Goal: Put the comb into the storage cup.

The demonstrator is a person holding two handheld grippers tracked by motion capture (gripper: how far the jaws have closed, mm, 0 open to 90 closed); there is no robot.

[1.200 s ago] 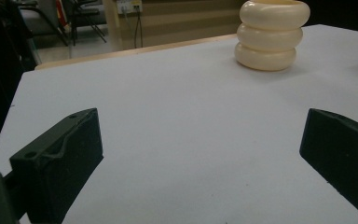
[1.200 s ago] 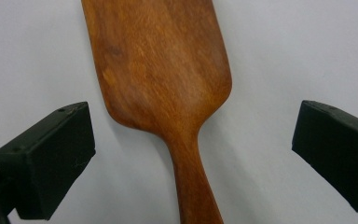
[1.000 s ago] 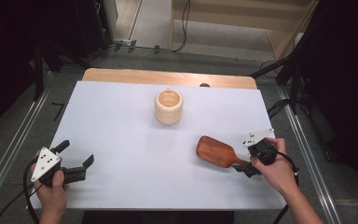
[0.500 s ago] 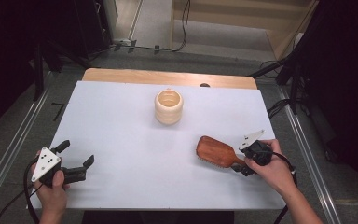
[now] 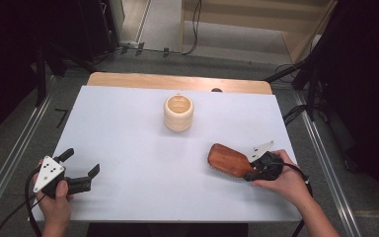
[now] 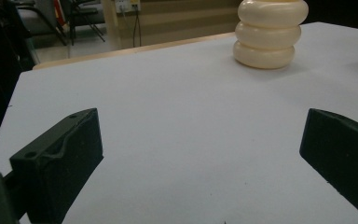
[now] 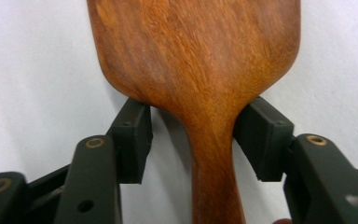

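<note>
High view shows the white counter (image 5: 143,128) with a cream ribbed cup (image 5: 178,113) standing upright in the upper middle of the frame; its body is three stacked rounded rings with a smooth, matte surface, and its open mouth shows a pale inside whose contents cannot be made out. At lower right lies a wooden hairbrush (image 5: 228,160), its reddish-brown, paddle-shaped back facing up and a fringe of bristles just showing under its left edge. The right gripper (image 5: 256,173) sits at the brush's handle end, held by the person's right hand (image 5: 284,181). Right gripper view looks down the handle: the polished wood grain of the hairbrush (image 7: 200,70) widens from a narrow neck into a broad flat head, and the two black fingers (image 7: 131,140) stand on either side of the neck, partly open, with a gap still visible on the left side, so no firm hold is seen. At lower left the left gripper (image 5: 81,168) rests low over the counter, its fingers (image 6: 60,158) spread wide with nothing between them, the cup (image 6: 269,32) well ahead in the upper right of that view.
</note>
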